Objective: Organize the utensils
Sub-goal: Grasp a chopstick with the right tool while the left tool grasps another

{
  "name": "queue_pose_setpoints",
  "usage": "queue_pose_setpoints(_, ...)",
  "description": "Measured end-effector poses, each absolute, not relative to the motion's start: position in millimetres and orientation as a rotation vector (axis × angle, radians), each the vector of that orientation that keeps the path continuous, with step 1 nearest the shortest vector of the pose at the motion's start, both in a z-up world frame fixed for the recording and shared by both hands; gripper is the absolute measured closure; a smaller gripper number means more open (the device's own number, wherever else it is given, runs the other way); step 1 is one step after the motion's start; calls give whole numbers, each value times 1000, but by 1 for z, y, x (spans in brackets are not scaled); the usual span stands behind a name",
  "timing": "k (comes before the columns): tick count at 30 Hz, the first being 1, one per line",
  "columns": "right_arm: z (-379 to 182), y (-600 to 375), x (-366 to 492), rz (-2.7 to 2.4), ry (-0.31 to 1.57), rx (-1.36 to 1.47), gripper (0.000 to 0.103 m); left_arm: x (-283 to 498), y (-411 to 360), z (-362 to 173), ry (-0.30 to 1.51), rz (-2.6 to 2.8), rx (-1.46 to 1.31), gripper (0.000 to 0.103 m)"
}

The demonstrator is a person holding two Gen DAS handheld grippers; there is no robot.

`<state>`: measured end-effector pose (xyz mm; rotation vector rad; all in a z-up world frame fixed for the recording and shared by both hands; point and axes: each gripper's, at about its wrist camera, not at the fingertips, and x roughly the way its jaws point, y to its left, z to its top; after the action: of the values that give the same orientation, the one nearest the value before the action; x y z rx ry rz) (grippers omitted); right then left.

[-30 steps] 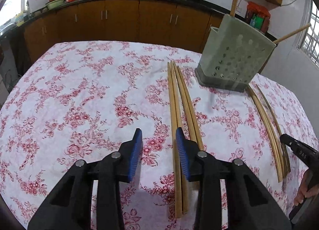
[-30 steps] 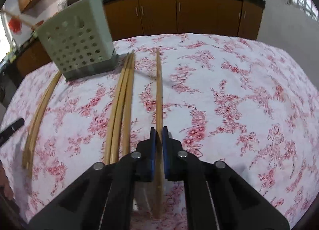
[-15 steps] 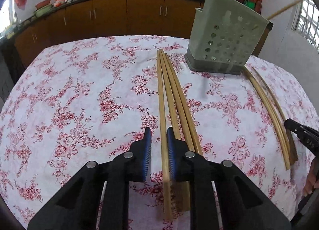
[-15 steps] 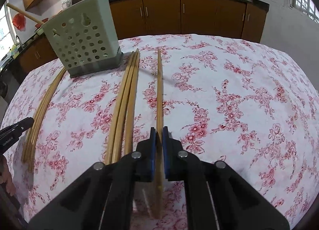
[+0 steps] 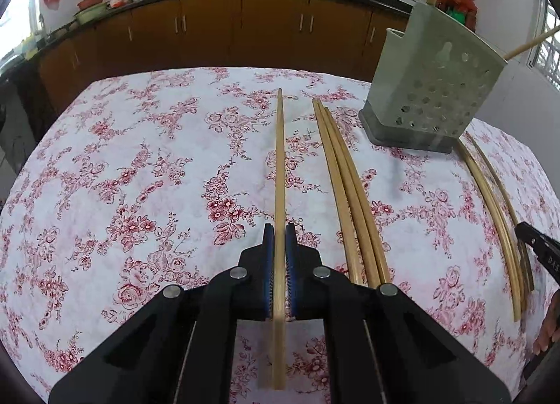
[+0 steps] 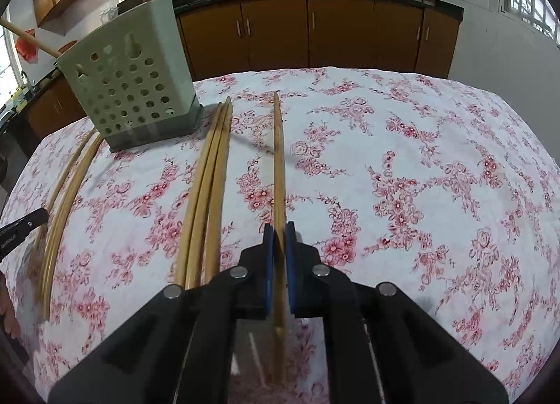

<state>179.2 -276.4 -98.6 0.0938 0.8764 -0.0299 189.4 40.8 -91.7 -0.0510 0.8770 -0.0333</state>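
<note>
**Both grippers clamped on a chopstick, holder waiting at the table's far side**

The left gripper (image 5: 279,239) has its blue-padded jaws closed tight on one chopstick (image 5: 279,166), gripping near its thick end so the rest points away across the table. The right gripper (image 6: 279,238) is closed the same way on a chopstick of its own (image 6: 278,159). In each view the held stick lies level, low over the floral tablecloth (image 5: 140,176); whether it is lifted clear I cannot tell.

Beside the held sticks, three more chopsticks (image 5: 346,194) lie bunched together, touching along their length. Further out, another pair (image 5: 490,201) lies apart from them, past the holder. The pale green perforated utensil holder (image 5: 430,96) stands upright at the table's far side, with two sticks already leaning out of its top.

This looks like the pick-up step, with the job partly done. The next move likely calls for raising each stick, tipping it upright and lowering it into the holder's open top.

The chopsticks are long, slim, pale wood, tapering toward the far tip
</note>
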Motion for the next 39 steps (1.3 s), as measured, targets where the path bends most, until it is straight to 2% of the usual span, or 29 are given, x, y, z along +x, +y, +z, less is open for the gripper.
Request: queue_pose_setpoints(39,-100,-278,180,-26,877,102,94,191,47,-91,878,-45,-99,95)
